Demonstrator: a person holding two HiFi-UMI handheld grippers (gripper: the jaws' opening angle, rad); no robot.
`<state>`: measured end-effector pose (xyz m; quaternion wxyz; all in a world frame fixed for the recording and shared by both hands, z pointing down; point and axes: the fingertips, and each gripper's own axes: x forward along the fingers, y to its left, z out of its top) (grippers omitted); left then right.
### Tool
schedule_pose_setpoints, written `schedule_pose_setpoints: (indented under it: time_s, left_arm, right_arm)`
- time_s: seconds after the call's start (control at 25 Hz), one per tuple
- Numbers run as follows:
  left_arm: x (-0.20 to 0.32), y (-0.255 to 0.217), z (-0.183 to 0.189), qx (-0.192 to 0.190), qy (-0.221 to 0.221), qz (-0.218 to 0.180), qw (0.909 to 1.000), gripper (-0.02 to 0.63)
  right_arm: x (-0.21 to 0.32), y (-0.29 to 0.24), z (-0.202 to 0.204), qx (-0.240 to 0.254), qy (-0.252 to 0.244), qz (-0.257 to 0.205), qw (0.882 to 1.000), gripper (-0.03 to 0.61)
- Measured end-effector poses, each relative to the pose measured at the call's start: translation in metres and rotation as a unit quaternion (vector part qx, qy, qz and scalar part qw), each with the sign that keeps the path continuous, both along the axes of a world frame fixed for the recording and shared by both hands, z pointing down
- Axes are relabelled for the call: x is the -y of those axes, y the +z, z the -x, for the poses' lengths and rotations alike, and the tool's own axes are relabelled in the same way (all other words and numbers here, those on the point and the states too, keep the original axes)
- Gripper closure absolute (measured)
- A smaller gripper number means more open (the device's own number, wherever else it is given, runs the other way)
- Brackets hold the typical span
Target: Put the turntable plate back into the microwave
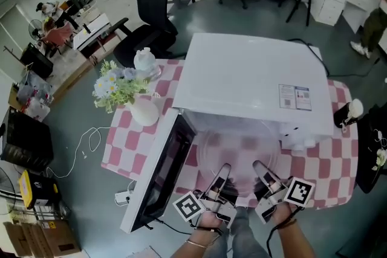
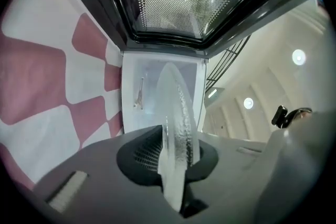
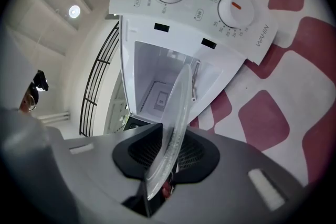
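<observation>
Left gripper (image 1: 221, 177) has its jaws nearly together, pinching the plate's (image 1: 240, 153) near rim; right gripper (image 1: 263, 176) grips the same rim just beside it, jaws narrowly parted on the glass; the plate hangs roughly level at the mouth of the microwave (image 1: 254, 78), above the checked cloth (image 1: 130, 130); the door (image 1: 158, 173) stands open at left.

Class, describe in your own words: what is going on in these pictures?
A person holds the glass turntable plate by its near edge, the left gripper and the right gripper each clamped on its rim. The microwave sits on a checked tablecloth, its door swung open. The plate hovers before the open cavity, not yet set down inside.
</observation>
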<state>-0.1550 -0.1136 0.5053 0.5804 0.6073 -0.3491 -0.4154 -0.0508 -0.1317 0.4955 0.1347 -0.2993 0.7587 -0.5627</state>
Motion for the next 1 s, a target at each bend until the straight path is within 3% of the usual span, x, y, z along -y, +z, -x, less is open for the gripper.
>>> schedule_pose_setpoints:
  time_s: [0.28,0.44,0.64,1.0]
  left_arm:
    - [0.009,-0.005,-0.006,-0.007,-0.002,-0.010,0.9999,0.581]
    - [0.015,-0.006,-0.004,-0.018,-0.014,-0.009,0.9997,0.581]
    - [0.024,-0.009,0.002,-0.002,-0.029,-0.013,0.9995,0.581]
    - [0.039,-0.006,0.006,0.019,-0.040,-0.016,0.9989,0.581]
  right_arm:
    - [0.006,-0.004,-0.006,-0.002,-0.002,-0.002,1.000,0.522]
    - [-0.001,-0.008,-0.007,0.010,-0.017,-0.003,1.000,0.452]
    - [-0.017,-0.018,-0.013,0.006,-0.036,-0.017,0.999,0.430]
    - [-0.038,-0.006,-0.045,-0.075,-0.015,-0.021,0.997,0.430]
